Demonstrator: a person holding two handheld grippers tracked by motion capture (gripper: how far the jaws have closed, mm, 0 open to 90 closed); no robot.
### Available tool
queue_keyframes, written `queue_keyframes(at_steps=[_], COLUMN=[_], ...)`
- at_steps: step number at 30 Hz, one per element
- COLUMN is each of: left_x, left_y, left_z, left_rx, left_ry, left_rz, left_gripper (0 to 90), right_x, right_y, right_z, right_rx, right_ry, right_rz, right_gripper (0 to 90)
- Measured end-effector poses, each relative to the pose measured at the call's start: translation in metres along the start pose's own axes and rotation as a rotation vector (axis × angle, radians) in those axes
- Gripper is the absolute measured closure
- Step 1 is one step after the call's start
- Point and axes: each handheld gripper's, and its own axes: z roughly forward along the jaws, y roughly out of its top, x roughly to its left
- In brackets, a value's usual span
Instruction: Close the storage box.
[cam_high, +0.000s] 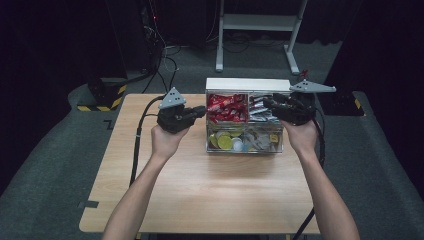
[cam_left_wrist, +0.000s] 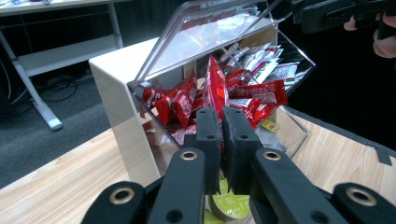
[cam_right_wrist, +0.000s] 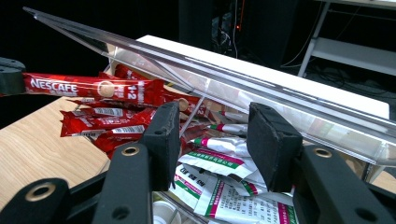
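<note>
A clear organiser with a white back (cam_high: 247, 84) stands at the table's far middle, its upper lids (cam_right_wrist: 210, 70) tilted open. Red Nescafe sticks (cam_high: 226, 107) fill its upper left bin. My left gripper (cam_high: 202, 111) is at that bin, shut on one red stick (cam_left_wrist: 214, 86), which is raised above the pile (cam_right_wrist: 88, 87). The left gripper's jaws (cam_left_wrist: 221, 114) press together on the stick's end. My right gripper (cam_high: 267, 104) hangs open over the upper right bin, jaws wide (cam_right_wrist: 219, 126) just above white and green sachets (cam_right_wrist: 224, 158), holding nothing.
The lower drawers hold round yellow and green capsules (cam_high: 225, 141) and small packets (cam_high: 262, 141). Bare wooden tabletop (cam_high: 210, 190) stretches in front of the organiser. A white desk frame (cam_high: 260, 22) stands on the grey floor behind the table.
</note>
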Motion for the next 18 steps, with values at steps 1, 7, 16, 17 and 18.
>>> queue_keyframes(at_steps=[1, 7, 16, 17, 18], left_x=[0.002, 0.002, 0.001, 0.001, 0.001], left_y=[-0.002, -0.004, -0.006, -0.007, -0.007], left_z=[-0.003, -0.011, -0.020, -0.021, -0.021], left_rx=[-0.007, -0.018, -0.029, -0.029, -0.029], left_ry=[0.000, 0.001, 0.001, -0.001, -0.001], left_rz=[-0.009, -0.011, 0.002, 0.001, 0.001], left_gripper=[85.9, 86.0, 86.0, 86.0, 86.0], right_x=[0.000, 0.000, 0.000, 0.000, 0.000], right_y=[0.000, 0.001, 0.000, 0.000, 0.000], right_z=[0.000, 0.000, 0.000, 0.000, 0.000], right_rx=[-0.002, 0.003, 0.002, 0.001, 0.001], right_ry=[0.000, -0.003, -0.003, -0.001, -0.001], right_rz=[-0.003, -0.004, -0.002, 0.000, 0.000], right_gripper=[54.3, 54.3, 54.3, 54.3, 54.3])
